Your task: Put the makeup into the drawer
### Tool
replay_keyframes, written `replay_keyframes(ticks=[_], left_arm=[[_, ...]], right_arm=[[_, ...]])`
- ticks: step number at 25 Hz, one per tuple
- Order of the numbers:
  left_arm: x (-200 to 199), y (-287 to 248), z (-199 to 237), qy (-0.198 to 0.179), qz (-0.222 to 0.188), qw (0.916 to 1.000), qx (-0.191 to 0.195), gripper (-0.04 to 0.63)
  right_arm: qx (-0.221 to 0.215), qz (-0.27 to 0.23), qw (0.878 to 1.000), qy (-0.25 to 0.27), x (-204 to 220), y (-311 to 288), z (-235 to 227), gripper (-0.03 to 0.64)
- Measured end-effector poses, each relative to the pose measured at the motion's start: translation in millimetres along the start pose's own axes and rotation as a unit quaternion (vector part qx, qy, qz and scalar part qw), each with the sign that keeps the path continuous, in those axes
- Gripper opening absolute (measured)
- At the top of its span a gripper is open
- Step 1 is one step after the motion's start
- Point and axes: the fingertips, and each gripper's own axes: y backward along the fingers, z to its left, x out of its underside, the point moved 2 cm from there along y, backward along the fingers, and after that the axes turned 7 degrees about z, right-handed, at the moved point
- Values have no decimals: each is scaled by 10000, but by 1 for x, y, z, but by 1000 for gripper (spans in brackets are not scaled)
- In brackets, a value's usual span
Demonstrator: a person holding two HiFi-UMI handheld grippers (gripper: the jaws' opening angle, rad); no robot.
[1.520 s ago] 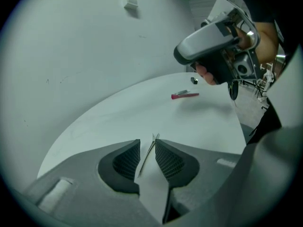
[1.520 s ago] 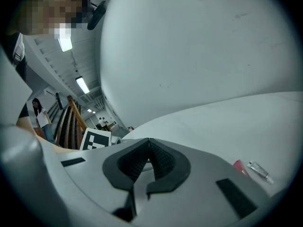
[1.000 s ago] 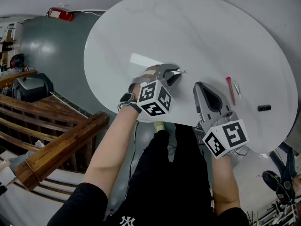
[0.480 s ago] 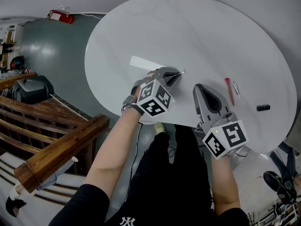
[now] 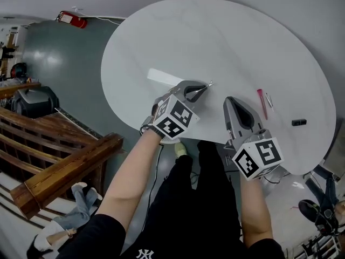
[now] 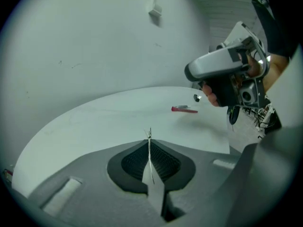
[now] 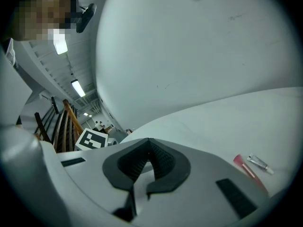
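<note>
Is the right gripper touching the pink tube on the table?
Apart. The head view shows bare table between the right gripper and the pink tube.

Slim pink-red tube (image 5: 262, 102): lies flat on the white bench (image 5: 215, 42), toward its right side, with its long axis pointing away from the person.

Small clear piece (image 5: 269, 100): shorter than the tube. Lies flat just beside it on the right, nearly parallel to it.

Small black oblong (image 5: 299, 122): lies flat closer to the bench's right edge, apart from the other two. Too small to tell what kind of item.

Thin silvery strip (image 6: 149, 136): stands edge-on, pinched between the closed jaws of the left tool (image 6: 149, 144). Pokes its fine tip out past them, above the bench and well apart from the tube.
</note>
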Motion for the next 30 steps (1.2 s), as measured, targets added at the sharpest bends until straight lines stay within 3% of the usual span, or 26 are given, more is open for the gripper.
replay_keyframes(ticks=[14, 30], left_arm=[[-1, 102, -47, 352, -909, 9951, -162, 21], [45, 218, -96, 524, -1520, 9861, -417, 21]], right_arm=[[45, -187, 9995, 251, 13, 33, 66, 14], [-213, -252, 9971, 680, 54, 56, 169, 14]])
